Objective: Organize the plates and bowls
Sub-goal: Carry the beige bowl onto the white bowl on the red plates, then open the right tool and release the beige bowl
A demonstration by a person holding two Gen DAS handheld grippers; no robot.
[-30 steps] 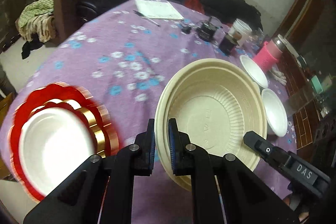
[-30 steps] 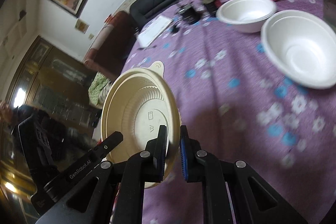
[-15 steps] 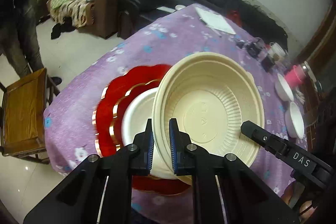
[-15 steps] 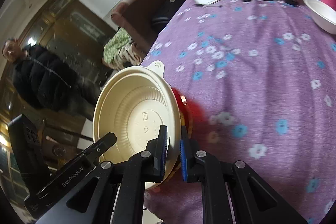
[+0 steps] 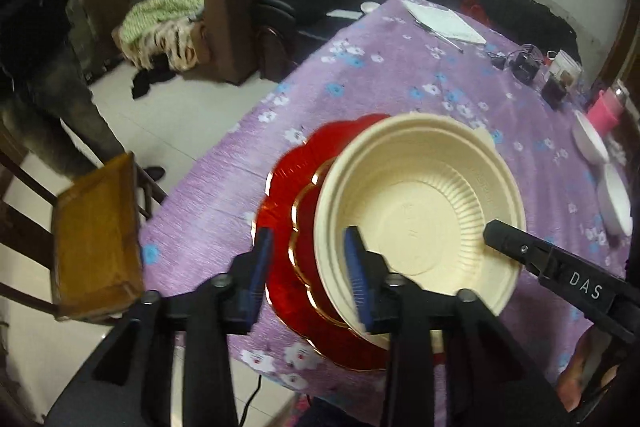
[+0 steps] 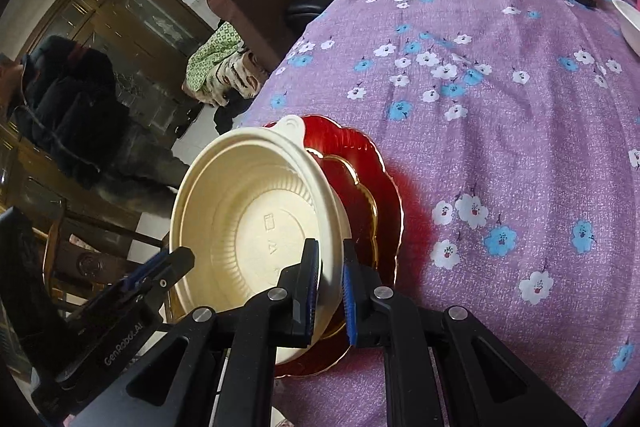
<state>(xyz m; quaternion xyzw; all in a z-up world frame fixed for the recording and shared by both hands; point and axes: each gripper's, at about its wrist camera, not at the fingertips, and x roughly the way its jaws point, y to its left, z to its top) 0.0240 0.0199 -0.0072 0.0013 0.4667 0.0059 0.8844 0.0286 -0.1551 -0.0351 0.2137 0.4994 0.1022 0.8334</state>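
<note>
The cream bowl has been brought onto the stack of red plates at the near table edge. Its near rim is straddled by the left gripper, whose jaws have just been opening and no longer press it. The opposite rim is pinched by the right gripper, so release there is judged still due. Two white bowls lie well apart on the far side, apparently yet to be gathered.

Cream bowl atop red plates
</note>
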